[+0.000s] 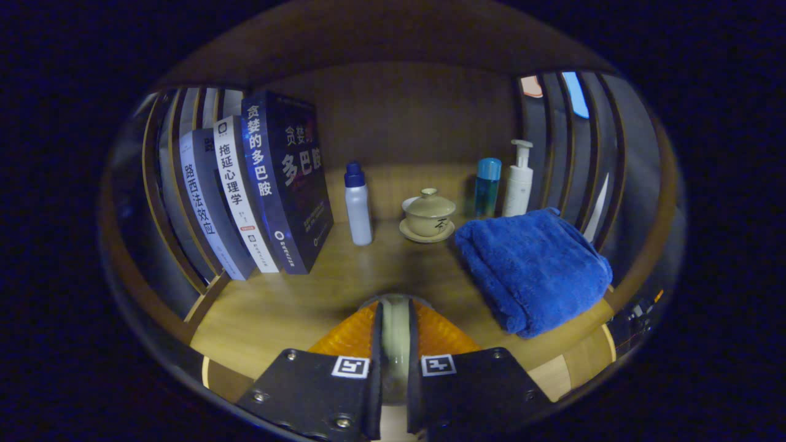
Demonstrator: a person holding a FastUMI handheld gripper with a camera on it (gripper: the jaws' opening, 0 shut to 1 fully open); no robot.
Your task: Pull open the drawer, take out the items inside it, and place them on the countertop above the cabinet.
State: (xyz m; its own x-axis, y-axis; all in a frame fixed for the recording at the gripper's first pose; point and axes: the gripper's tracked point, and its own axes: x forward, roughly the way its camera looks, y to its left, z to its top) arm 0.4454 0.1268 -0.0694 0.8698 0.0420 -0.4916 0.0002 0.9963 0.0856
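My gripper (396, 310) is shut on a slim pale item (396, 344) with a rounded top, pinched upright between both fingers (350, 334). What the item is I cannot tell, as its lower part is hidden by the gripper body. It hangs just over the near part of a wooden countertop (288, 301). The drawer and cabinet front lie out of sight below.
Three upright books (258, 184) lean at the left. Beyond the fingers stand a white bottle with a blue cap (358, 205), a lidded tea bowl on a saucer (428, 216), a blue-capped bottle (487, 186) and a white pump bottle (519, 181). A folded blue towel (533, 267) lies right. Slatted walls flank both sides.
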